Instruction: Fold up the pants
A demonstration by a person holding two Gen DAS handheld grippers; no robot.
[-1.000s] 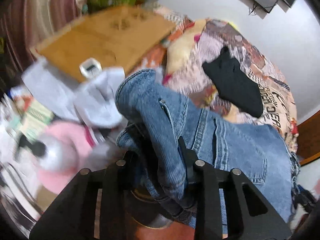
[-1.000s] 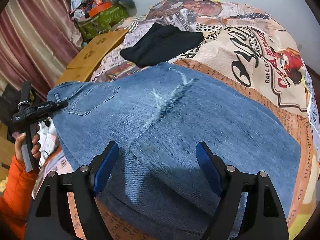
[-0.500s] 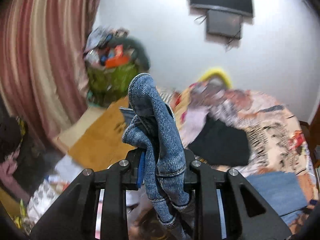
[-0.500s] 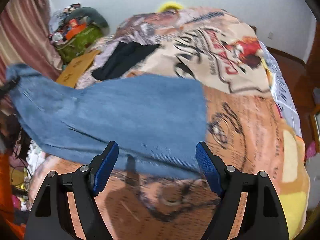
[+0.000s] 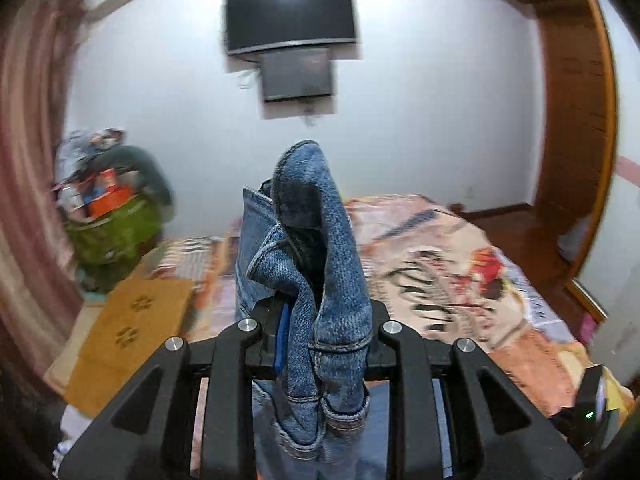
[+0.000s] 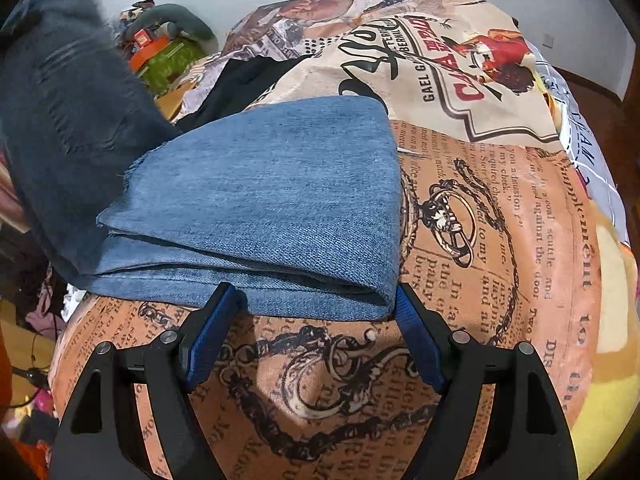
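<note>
In the left wrist view, the left hand-held gripper (image 5: pixel 320 344) is pinching a bunched-up end of the blue jeans (image 5: pixel 316 280) between its black fingers. The denim is sticking up in the middle of the frame, lifted above the bed (image 5: pixel 472 280), and more of it is hanging down at the bottom middle. A dark TV (image 5: pixel 290 14) is hanging on the white wall at the top. A green bag (image 5: pixel 112 232) piled with stuff is sitting at the left, near a tan board (image 5: pixel 132 332).

In the right wrist view, the right hand-held gripper (image 6: pixel 316 336) is spread wide, with its blue pads (image 6: pixel 208 340) at the near edge of the jeans (image 6: pixel 272 208); nothing is squeezed between them. The lower part of the jeans is lying folded in layers on the bed's printed blanket (image 6: pixel 500 220), in the middle of the frame. The rest of the jeans is rising up at the upper left, looking dark and blurry. A black cloth (image 6: pixel 244 80) is lying on the blanket behind the jeans.
</note>
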